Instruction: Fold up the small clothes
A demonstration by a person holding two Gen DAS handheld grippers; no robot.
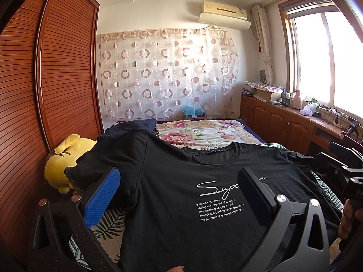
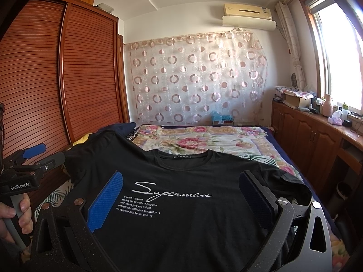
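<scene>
Plush toy (image 1: 61, 165) beside black T-shirt (image 1: 181, 192).

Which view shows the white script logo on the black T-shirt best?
The right wrist view: the logo reads whole, "Superman", between the open fingers. In the left wrist view, the left hand-held gripper's right finger hides the middle of the logo.

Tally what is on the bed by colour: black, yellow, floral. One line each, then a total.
Black: 1, the T-shirt with white print, lying between the open left tool and open right tool
Yellow: 1, the plush toy beside the wardrobe
Floral: 1, the quilt beyond the collar
Total: 3
</scene>
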